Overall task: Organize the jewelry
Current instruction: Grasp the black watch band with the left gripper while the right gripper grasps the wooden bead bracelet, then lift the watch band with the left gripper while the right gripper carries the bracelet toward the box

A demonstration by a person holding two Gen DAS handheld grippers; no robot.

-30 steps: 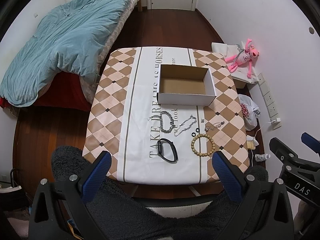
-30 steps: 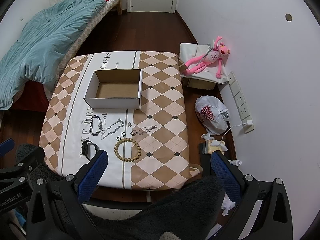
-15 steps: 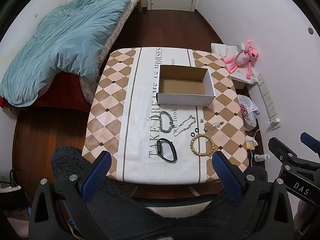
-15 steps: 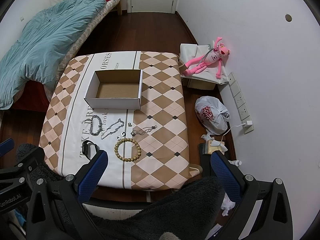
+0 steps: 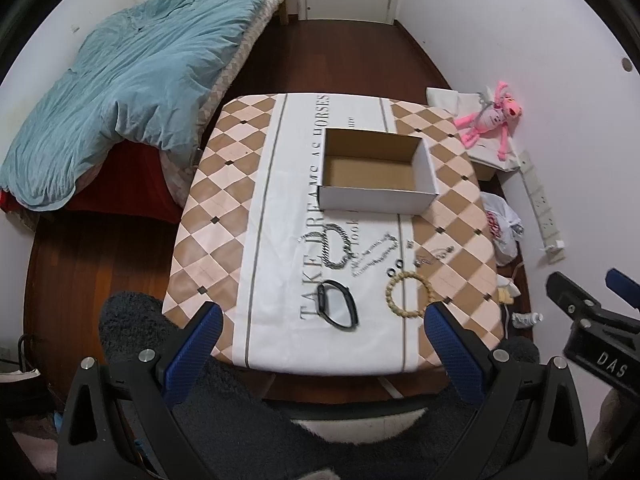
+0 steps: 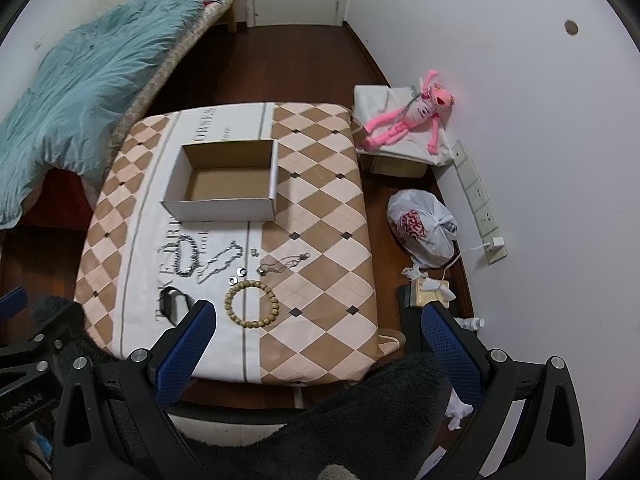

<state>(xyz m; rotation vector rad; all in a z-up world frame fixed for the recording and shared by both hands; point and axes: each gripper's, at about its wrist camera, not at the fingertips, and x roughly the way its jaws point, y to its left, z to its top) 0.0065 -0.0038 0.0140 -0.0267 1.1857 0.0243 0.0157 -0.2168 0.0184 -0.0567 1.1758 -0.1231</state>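
The jewelry lies in a loose cluster on the white middle strip of the table (image 5: 280, 184), in the centre of both frames, between the near table edge and an open cardboard box (image 5: 376, 172) that looks empty. Nearest the box are a thick silver chain (image 5: 334, 246), a thinner chain (image 5: 374, 254) running diagonally from lower left to upper right, and a fine necklace (image 5: 434, 256) to its right. Closer in sit two small dark rings (image 5: 394, 272), a wooden bead bracelet (image 5: 408, 294) and a black watch (image 5: 338, 304).

The left gripper (image 5: 320, 344) is open and empty, well above the near edge; the watch lies just ahead of it, its long axis slanting toward the lower right. The right gripper (image 6: 316, 340) is also spread wide with nothing held; the bead bracelet (image 6: 250, 304) lies ahead, toward its left finger (image 6: 186, 344).

Judging from this, nothing is boxed yet: the left hand is nearer the watch, the right nearer the bracelet.
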